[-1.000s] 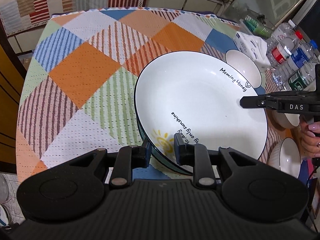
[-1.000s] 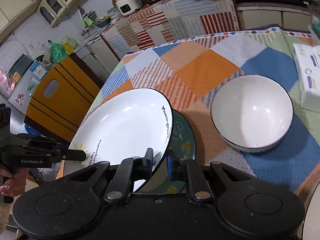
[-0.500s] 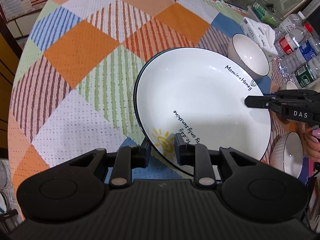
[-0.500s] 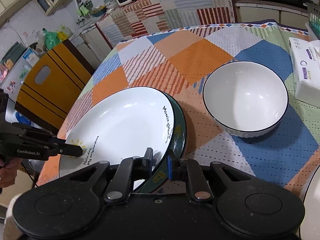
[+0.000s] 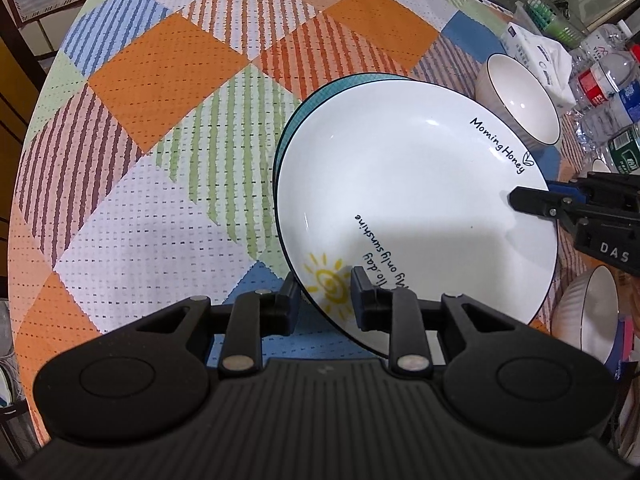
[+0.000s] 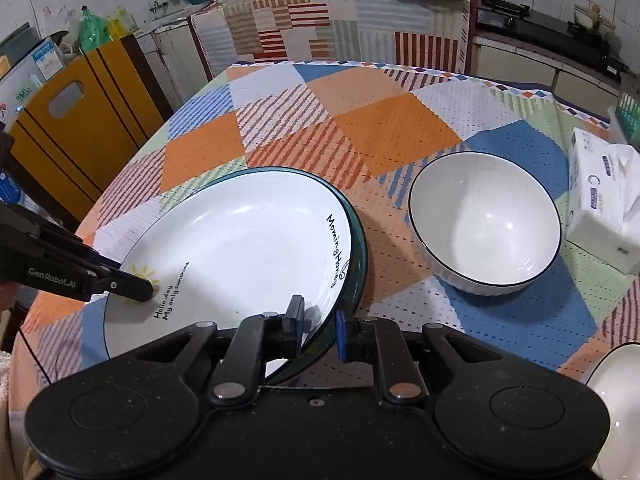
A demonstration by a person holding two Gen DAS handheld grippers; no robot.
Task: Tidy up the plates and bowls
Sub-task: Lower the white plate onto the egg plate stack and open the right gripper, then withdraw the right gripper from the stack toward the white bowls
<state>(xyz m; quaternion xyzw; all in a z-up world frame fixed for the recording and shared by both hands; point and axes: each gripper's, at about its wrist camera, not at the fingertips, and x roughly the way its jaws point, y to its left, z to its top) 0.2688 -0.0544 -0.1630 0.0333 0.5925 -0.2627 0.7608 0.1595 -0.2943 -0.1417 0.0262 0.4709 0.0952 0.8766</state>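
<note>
- We hold the round white ceramic plate with the yellow sun print (image 5: 416,200) from two sides; in the left wrist view it fills the centre right of the frame, sitting on a dark teal plate (image 6: 358,256) whose rim peeks out beneath it.
- Our left gripper (image 5: 323,298) has its fingers closed onto the white plate's near rim, at the sun print, lower centre of frame.
- Our right gripper (image 6: 318,326) has its fingers narrowed around the opposite rim, by the "Morning Honey" lettering; we cannot tell whether the outer finger touches.
- A white ceramic bowl with a dark rim (image 6: 484,220) stands apart on the chequered patchwork tablecloth (image 5: 160,140), right of centre in the right wrist view.
</note>
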